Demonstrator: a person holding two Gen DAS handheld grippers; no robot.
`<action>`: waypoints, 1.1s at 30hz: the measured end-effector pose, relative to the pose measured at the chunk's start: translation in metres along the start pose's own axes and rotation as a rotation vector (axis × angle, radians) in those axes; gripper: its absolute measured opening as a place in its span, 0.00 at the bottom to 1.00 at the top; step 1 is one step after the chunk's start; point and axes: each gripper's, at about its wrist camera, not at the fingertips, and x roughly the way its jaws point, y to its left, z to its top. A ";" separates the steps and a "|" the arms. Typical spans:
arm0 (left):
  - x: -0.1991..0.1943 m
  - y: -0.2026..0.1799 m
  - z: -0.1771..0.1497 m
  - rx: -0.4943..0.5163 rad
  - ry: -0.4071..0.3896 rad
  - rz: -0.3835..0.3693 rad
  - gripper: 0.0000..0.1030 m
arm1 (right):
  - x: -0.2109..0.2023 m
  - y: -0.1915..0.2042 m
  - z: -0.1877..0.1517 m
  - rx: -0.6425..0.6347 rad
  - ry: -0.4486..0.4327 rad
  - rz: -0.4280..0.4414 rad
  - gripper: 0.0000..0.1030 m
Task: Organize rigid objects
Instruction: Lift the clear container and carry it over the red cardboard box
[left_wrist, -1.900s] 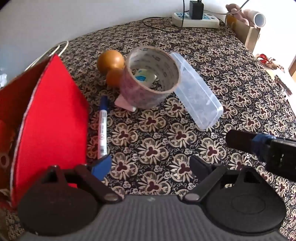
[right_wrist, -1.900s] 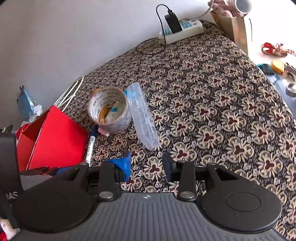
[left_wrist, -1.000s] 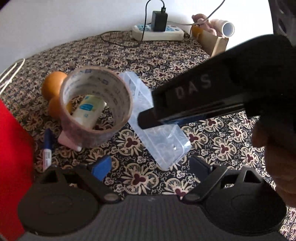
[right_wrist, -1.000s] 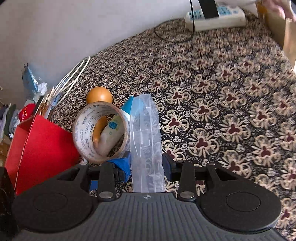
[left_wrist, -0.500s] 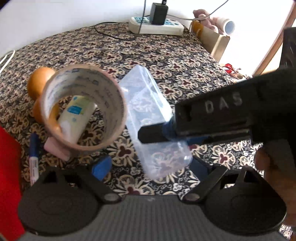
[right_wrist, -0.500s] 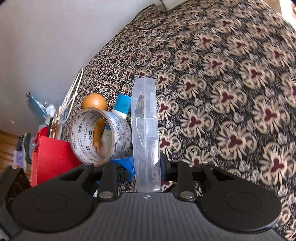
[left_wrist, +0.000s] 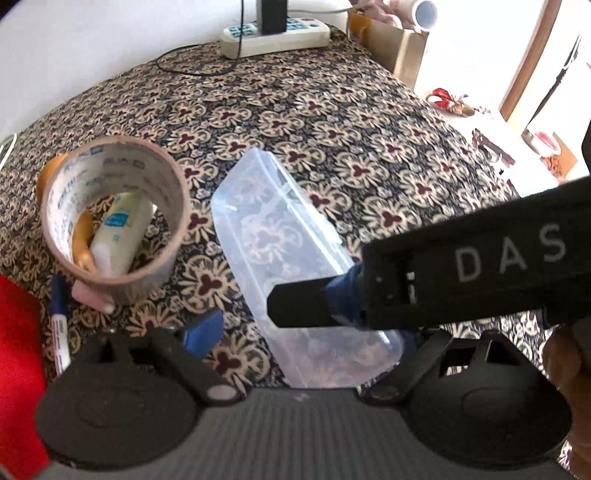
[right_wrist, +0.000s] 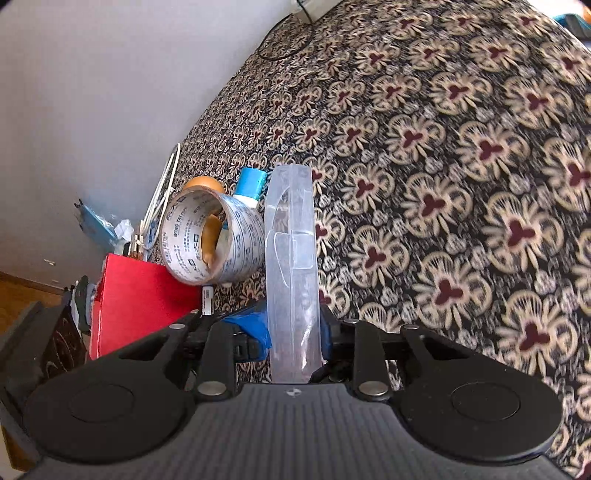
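The left tongs (left_wrist: 310, 338) stand open, the clear plastic case (left_wrist: 291, 266) between their tips, pinched at its near end by the right tongs (left_wrist: 306, 304) from the right. In the right wrist view, the right tongs (right_wrist: 293, 326) clamp the case (right_wrist: 291, 258) edge-up beside the tape roll (right_wrist: 210, 236) above the patterned surface (right_wrist: 461, 184).

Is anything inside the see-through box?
Empty. Through the clear box you only see the flowery cloth behind it, while the right gripper holds it on its edge.
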 end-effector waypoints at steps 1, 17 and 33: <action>-0.001 -0.004 -0.002 0.007 0.004 0.004 0.82 | -0.004 -0.005 -0.005 0.004 -0.002 0.001 0.09; -0.038 -0.035 -0.043 0.086 0.004 -0.015 0.63 | -0.040 -0.036 -0.089 0.090 -0.007 0.022 0.09; -0.121 -0.045 -0.080 0.111 -0.120 0.068 0.63 | -0.072 0.025 -0.191 -0.075 -0.011 0.078 0.09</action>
